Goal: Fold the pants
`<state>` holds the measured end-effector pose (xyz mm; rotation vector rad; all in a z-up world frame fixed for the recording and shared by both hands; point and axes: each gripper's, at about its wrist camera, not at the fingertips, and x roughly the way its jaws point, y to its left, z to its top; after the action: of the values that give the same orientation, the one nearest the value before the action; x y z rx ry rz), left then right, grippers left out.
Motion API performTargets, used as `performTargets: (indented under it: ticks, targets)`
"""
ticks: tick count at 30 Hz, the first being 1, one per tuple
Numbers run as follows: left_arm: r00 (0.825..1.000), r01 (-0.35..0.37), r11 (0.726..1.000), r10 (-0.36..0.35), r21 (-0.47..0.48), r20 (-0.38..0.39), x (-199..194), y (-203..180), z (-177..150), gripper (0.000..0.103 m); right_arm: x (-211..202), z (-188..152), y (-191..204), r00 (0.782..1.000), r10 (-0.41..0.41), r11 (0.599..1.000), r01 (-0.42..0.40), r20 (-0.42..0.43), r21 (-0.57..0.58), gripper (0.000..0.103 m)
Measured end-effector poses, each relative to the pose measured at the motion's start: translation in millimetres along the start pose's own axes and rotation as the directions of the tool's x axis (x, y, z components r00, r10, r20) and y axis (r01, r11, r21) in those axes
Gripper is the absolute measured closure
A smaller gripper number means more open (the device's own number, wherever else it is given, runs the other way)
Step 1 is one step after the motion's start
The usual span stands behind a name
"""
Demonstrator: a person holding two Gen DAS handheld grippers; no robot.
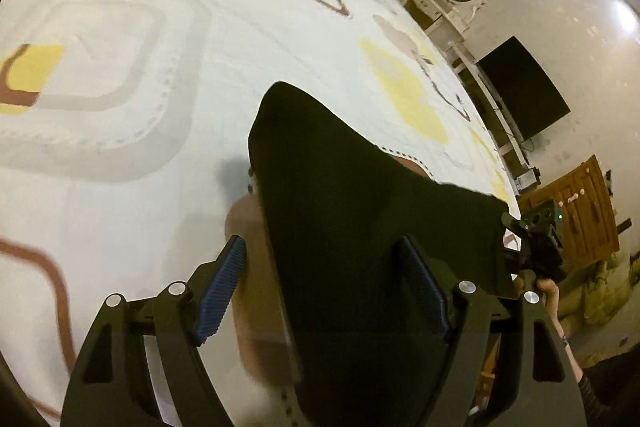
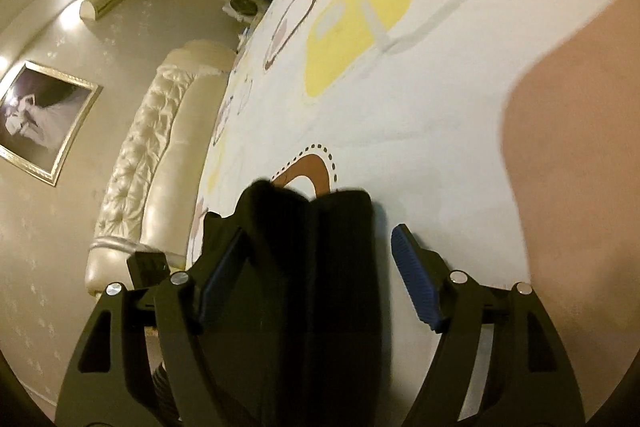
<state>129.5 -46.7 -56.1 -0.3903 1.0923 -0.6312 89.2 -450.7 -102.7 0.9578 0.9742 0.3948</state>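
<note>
Black pants [image 1: 360, 227] lying on the bed [image 1: 160, 131], matte soft cloth, folded into a long narrow strip with one pointed corner. Patterned sheet underneath: white with yellow, brown and grey rounded squares. Left gripper [image 1: 328, 291] spread wide, blue ribbed pads off the cloth. Right gripper [image 2: 320, 279] same deal, wide, gripping nothing.
</note>
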Motion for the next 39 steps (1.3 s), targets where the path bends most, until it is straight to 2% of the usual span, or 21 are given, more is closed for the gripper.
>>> performTargets:
  ticks: [6, 8, 10, 13, 16, 21, 30, 35, 39]
  targets:
    - [0.999, 0.031, 0.999, -0.032, -0.04, -0.026, 17, 4, 14, 0.028, 19, 13, 1, 0.999, 0.019, 1.0, -0.02, -0.043, -0.014, 0.03]
    - [0.999, 0.015, 0.999, -0.016, -0.035, -0.031, 20, 5, 15, 0.047, 25, 13, 3, 0.998, -0.008, 1.0, 0.007, -0.055, -0.03, 0.055]
    - [0.999, -0.006, 1.0, 0.006, -0.009, -0.04, 23, 3, 15, 0.064, 27, 10, 3, 0.997, -0.034, 0.998, 0.031, -0.064, -0.056, 0.063]
    - [0.999, -0.045, 0.997, 0.046, 0.068, -0.018, 19, -8, 14, 0.075, 23, 5, 6, 0.999, -0.007, 0.998, 0.005, -0.045, -0.057, 0.07]
    - [0.998, -0.059, 0.994, 0.06, 0.096, -0.005, 10, -13, 19, 0.079, 17, 2, 18, 1.0, 0.0, 0.997, -0.001, -0.008, -0.08, 0.071]
    - [0.993, -0.114, 0.982, 0.107, 0.151, 0.052, -2, -23, 38, 0.08, 16, 9, 42, 0.999, 0.016, 0.992, -0.012, 0.032, -0.127, 0.072]
    - [0.971, -0.221, 0.963, 0.203, 0.153, 0.127, 0, -15, 103, 0.08, 59, 67, 74, 0.997, 0.046, 0.985, -0.036, 0.055, -0.168, 0.072]
    - [0.963, -0.255, 0.96, 0.243, 0.112, 0.113, 17, 7, 133, 0.08, 94, 100, 80, 0.998, 0.036, 0.987, -0.028, 0.044, -0.159, 0.072]
    - [0.963, -0.267, 0.962, 0.264, 0.059, 0.05, 44, 34, 138, 0.079, 122, 116, 65, 1.0, -0.015, 0.993, 0.016, 0.007, -0.117, 0.072]
